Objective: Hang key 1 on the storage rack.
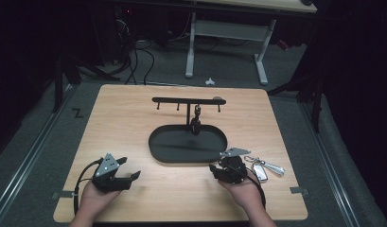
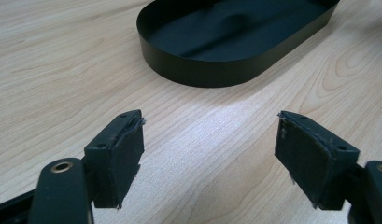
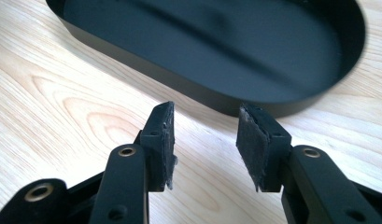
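Observation:
A black oval tray (image 1: 154, 150) lies at the middle of the wooden table, under a black hook rack (image 1: 189, 100) on a post. A dark key fob (image 1: 196, 124) hangs from one hook. A bunch of silver keys (image 1: 264, 168) lies on the table just right of my right gripper (image 1: 215, 171). That gripper is near the tray's front right rim, open, with nothing between its pads (image 3: 163, 140); the tray wall (image 3: 179, 86) is close ahead of it. My left gripper (image 1: 130, 178) rests at the front left, open wide and empty, facing the tray wall (image 2: 202, 74).
The tabletop (image 1: 120, 118) is bare wood to the left of the tray and behind it. Beyond its far edge stand the white legs of a desk (image 1: 190, 52), and cables (image 1: 134, 56) lie on the grey floor. Metal rails (image 1: 35, 146) run along both sides.

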{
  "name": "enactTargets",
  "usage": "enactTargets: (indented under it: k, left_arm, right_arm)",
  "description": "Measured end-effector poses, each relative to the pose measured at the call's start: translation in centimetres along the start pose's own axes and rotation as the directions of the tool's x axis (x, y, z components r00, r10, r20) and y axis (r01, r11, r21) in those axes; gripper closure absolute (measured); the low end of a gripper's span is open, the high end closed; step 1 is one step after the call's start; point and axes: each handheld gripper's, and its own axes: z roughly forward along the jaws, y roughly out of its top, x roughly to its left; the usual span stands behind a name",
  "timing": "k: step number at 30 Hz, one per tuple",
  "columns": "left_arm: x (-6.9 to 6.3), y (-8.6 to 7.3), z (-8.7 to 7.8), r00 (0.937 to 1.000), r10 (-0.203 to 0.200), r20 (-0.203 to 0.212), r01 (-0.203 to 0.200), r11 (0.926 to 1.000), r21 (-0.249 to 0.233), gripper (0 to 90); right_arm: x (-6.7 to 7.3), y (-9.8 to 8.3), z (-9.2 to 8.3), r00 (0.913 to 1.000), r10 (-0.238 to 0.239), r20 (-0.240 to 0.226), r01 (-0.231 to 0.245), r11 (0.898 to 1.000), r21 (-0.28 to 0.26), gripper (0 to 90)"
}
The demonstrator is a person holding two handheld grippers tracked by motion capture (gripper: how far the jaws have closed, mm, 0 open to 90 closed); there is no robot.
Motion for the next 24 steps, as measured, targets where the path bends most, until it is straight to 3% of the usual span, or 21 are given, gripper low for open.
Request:
enactTargets:
  k: [2,4,5,6,10,14,24]
  left_arm:
    - [0.1,0.0,0.0,0.9999,-0.010,-0.001,0.010,0.9999,-0.001,24.0]
    - [0.1,-0.1,-0.1,0.9997,-0.025,-0.006,0.025,0.9997,-0.007,24.1]
    - [0.1,-0.1,-0.2,0.9996,-0.027,-0.007,0.027,0.9996,-0.009,24.1]
    - [0.1,0.0,-0.2,0.9996,-0.026,-0.008,0.026,0.9996,-0.009,24.2]
    - [0.0,0.0,-0.1,0.9996,-0.029,-0.006,0.029,0.9996,-0.007,24.2]
    - [0.0,-0.1,0.0,0.9998,-0.020,0.001,0.020,0.9998,-0.005,24.2]
    - [0.3,-0.1,-0.3,0.9995,-0.030,-0.004,0.030,0.9994,-0.017,24.0]
  right_arm:
    - [-0.5,-1.1,-0.4,0.9999,0.013,0.002,-0.013,0.999,-0.040,57.8]
    - [-1.2,-2.2,-0.5,0.9991,0.029,-0.031,-0.031,0.999,-0.043,58.6]
    - [-1.4,-2.6,-0.8,0.9992,0.001,-0.041,-0.002,0.999,-0.033,58.1]
    - [-1.7,-2.8,-1.1,0.9998,-0.014,-0.015,0.013,0.999,-0.034,58.1]
    - [-3.6,-3.3,-2.2,0.9995,0.031,-0.007,-0.032,0.999,-0.037,57.2]
    - [-5.4,-3.7,-2.8,0.9982,0.051,0.032,-0.050,0.998,-0.024,57.0]
    - [-9.4,-3.7,-3.8,0.9826,0.146,0.115,-0.145,0.989,-0.015,61.9]
